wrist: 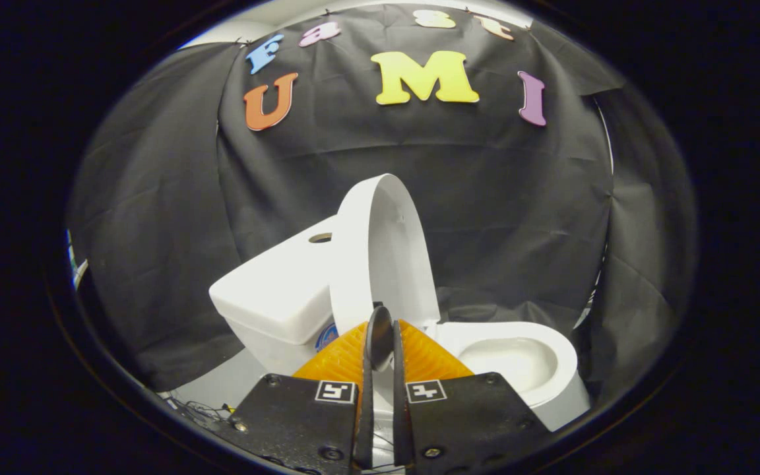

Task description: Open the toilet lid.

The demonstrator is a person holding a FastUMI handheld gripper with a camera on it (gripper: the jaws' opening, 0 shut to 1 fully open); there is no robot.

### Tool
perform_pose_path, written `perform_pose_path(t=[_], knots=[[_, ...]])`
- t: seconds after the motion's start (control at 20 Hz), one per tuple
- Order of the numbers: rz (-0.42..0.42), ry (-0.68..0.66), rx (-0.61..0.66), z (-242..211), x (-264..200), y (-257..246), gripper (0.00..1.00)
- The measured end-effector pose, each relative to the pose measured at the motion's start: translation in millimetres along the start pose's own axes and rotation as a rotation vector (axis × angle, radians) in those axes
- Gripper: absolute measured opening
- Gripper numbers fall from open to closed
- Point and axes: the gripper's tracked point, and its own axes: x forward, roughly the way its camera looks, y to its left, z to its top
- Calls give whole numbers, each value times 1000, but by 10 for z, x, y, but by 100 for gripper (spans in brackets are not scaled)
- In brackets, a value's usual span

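While the tongs (380, 330) sit clenched, the white toilet lid (380, 254) stands raised against the tank (281, 290).

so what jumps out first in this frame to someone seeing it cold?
The white toilet lid standing raised, just beyond the tool, whose fingers sit nearly together at its lower edge; whether they pinch it is unclear. Behind the lid sits the tank, and to the other side the open bowl shows.

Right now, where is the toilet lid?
In the gripper view, the toilet lid stands raised, just beyond the nearly closed tool, with the tank to its left and the open bowl to its right.
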Motion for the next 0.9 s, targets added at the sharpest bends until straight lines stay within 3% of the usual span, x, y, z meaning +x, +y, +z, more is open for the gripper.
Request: perform_pose_path(t=[0.35,0.5,0.6,0.65,0.9], knots=[[4,36,-85,-42,-26,-89,18],[82,78,-88,-73,-88,-47,25],[123,72,-72,-72,-215,-20,35],[120,50,-81,-61,-233,-52,51],[71,-106,-133,86,-452,-312,67]])
